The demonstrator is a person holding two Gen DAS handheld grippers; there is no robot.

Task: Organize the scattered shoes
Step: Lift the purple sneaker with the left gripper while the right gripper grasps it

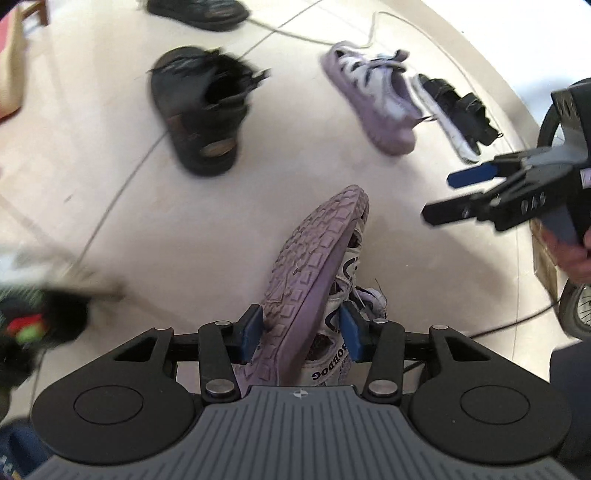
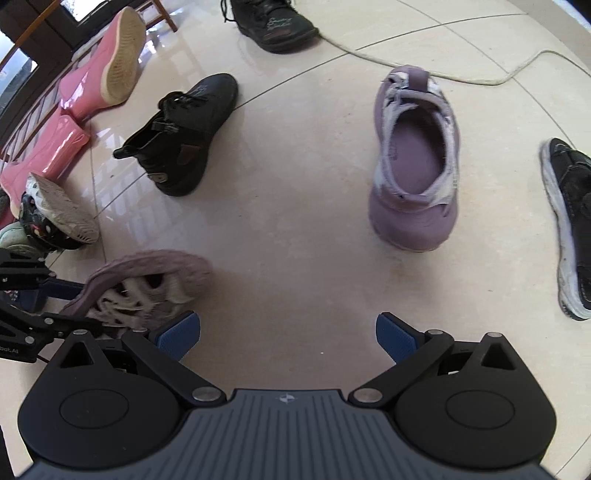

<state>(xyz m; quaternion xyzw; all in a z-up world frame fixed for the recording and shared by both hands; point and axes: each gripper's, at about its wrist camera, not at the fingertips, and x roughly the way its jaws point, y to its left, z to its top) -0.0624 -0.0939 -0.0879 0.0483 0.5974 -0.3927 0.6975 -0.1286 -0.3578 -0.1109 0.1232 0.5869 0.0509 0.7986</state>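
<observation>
the left gripper (image 1: 301, 328) is clenched on a purple sneaker (image 1: 314, 280), one blue pad against the ribbed sole and the other against the white-and-purple upper, near the heel. the sneaker is turned on its side, sole facing left in the left wrist view, toe pointing away from the camera and lifted clear of the pale tiled floor (image 1: 110, 192). the right gripper (image 2: 288, 334) is released: its blue pads stand well apart with only bare floor between them, and it holds nothing. in the right wrist view the held sneaker appears at lower left, just beside the right gripper's left finger. the matching purple sneaker (image 2: 415, 162) stands upright on the floor ahead of the right gripper, opening facing up. a black ankle shoe (image 2: 181, 136) lies on the floor to its left, and a second black shoe (image 2: 277, 22) sits further away at the top edge. a black sandal with a white sole (image 2: 570, 229) lies at the right edge. pink rubber boots (image 2: 99, 77) lie on their sides at upper left, near a patterned shoe (image 2: 55, 214) resting sole-up. a pale cord (image 2: 443, 74) runs across the floor behind the upright sneaker.
</observation>
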